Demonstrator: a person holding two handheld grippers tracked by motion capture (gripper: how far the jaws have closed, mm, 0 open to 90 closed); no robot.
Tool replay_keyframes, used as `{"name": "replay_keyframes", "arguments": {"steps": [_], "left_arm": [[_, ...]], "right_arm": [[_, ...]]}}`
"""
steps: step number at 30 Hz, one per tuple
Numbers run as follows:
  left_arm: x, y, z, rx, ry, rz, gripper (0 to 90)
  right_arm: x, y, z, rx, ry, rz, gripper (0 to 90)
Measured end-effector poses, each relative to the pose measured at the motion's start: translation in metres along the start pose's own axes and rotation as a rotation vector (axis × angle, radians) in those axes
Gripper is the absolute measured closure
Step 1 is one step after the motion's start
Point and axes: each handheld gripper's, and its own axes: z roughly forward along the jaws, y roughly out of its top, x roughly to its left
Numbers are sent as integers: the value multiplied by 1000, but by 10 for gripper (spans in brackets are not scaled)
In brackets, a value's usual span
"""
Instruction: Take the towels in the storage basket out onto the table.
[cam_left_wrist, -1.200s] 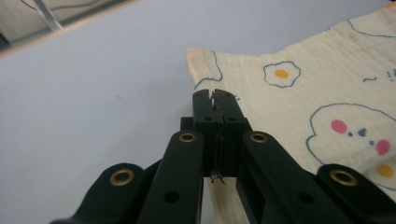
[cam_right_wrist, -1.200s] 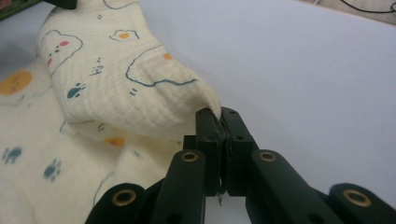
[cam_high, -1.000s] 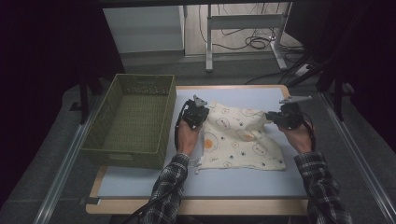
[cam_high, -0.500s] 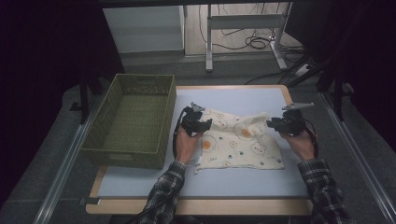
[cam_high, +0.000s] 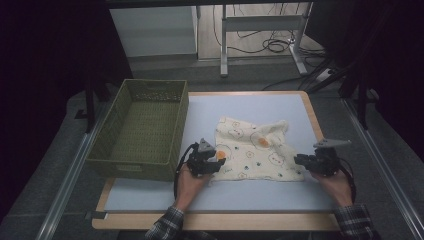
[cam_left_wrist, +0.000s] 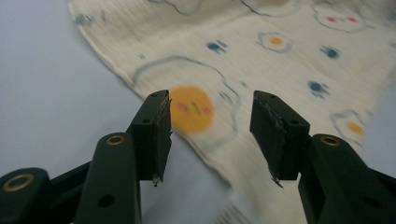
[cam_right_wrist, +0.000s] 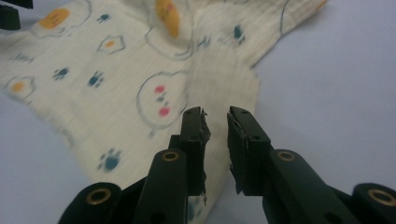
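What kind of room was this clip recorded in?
Probably a lab or workshop recording bay, not a home. A framed table stands among dark surroundings, loose cables trail over the floor behind it beside a metal stand, and the table carries just a patterned cloth and a green basket.

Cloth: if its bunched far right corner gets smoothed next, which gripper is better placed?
Probably the right gripper. It sits at the cloth's right edge, below the bunched corner; the left gripper is at the opposite near corner.

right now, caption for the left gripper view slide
Open left hand-held gripper poised over the edge of a cream printed cloth on a pale blue table.
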Motion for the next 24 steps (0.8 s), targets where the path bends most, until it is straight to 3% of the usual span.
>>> {"name": "replay_keyframes", "arguments": {"steps": [3, 6, 10, 12, 13, 17, 24], "left_arm": [[-8, -12, -10, 15, -35, 8, 514], [-15, -22, -14, 30, -43, 20, 513], [-18, -28, -11, 52, -21, 36, 514], [-21, -27, -10, 57, -8, 60, 583], [-23, -26, -9, 60, 5, 72, 626], [-25, -26, -9, 64, -47, 57, 863], [-23, -26, -26, 71, -76, 44, 883]], "right_arm": [[9, -15, -11, 5, 4, 8, 754], [16, -26, -17, 16, -7, 1, 716], [22, -38, -16, 38, -12, -4, 673], [23, -42, -13, 37, -27, -13, 702], [24, -42, -13, 37, -39, -12, 758], [28, -44, -14, 39, -44, -14, 858], [38, -51, -26, 47, -4, -22, 873]]}}
